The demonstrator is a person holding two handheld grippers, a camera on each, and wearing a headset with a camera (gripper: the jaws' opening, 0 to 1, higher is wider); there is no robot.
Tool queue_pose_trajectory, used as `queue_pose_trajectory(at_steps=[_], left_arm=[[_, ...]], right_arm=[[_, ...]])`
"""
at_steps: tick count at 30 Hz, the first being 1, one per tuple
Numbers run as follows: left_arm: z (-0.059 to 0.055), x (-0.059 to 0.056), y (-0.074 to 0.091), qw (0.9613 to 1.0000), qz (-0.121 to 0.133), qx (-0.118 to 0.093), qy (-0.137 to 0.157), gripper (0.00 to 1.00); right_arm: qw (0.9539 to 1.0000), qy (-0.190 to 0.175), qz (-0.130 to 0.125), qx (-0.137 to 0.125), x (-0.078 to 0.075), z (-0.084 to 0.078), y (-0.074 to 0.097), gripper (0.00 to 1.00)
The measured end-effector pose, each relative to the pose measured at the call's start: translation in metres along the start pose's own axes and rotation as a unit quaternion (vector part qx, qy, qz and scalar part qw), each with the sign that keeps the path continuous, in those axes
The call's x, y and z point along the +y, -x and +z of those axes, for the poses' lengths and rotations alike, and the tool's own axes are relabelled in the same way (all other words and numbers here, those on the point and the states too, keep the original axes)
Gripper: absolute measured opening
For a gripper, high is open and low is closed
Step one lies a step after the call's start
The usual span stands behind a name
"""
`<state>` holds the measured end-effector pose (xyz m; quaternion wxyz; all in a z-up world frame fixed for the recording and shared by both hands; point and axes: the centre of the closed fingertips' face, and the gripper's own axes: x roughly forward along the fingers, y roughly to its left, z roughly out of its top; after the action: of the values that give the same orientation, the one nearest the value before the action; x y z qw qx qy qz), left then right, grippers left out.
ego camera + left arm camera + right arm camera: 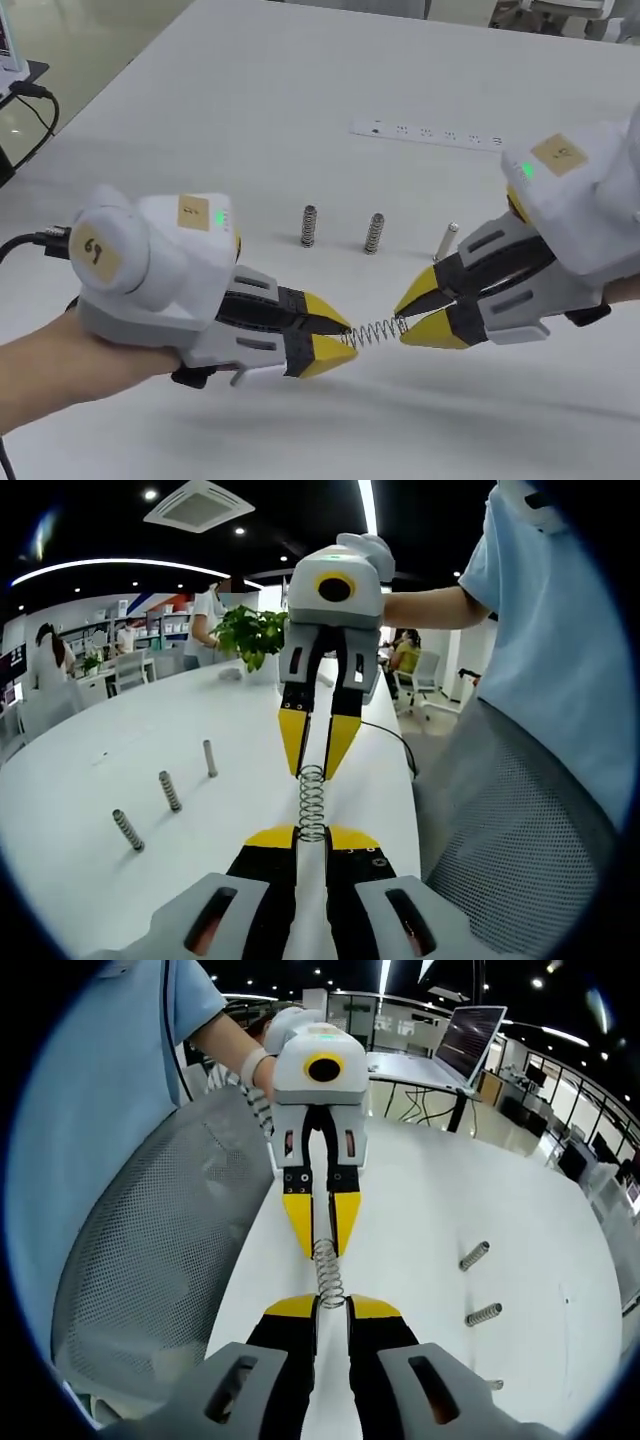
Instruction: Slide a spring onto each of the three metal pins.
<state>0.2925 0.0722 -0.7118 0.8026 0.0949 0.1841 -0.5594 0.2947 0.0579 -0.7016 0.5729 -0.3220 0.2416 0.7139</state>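
spring (pixel 372 333) spans left gripper (pixel 351 338) and right gripper (pixel 400 326) jaws, both pinching.

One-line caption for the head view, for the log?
The left gripper and right gripper hold one spring between them; two spring-covered pins stand behind, third pin bare.

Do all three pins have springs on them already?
No: the left pin and the middle pin wear springs, but the right pin stands bare.
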Motion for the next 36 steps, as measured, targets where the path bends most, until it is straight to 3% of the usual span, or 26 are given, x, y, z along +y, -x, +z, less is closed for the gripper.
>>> queue_pose_trajectory(at_steps=[16, 21, 36], left_arm=[[-0.002, -0.001, -0.004, 1.0, -0.005, 0.003, 0.004, 0.02], [-0.002, -0.002, -0.004, 1.0, -0.006, 0.004, 0.004, 0.02], [-0.003, -0.001, -0.003, 1.0, -0.003, 0.0, -0.004, 0.02]], right_arm=[[0.9993, 0.035, 0.005, 0.013, 0.0, 0.026, 0.004, 0.07], [0.9985, 0.051, 0.005, 0.021, 0.0, 0.026, 0.004, 0.07], [0.9983, 0.049, 0.014, 0.03, 0.002, 0.022, 0.004, 0.08]])
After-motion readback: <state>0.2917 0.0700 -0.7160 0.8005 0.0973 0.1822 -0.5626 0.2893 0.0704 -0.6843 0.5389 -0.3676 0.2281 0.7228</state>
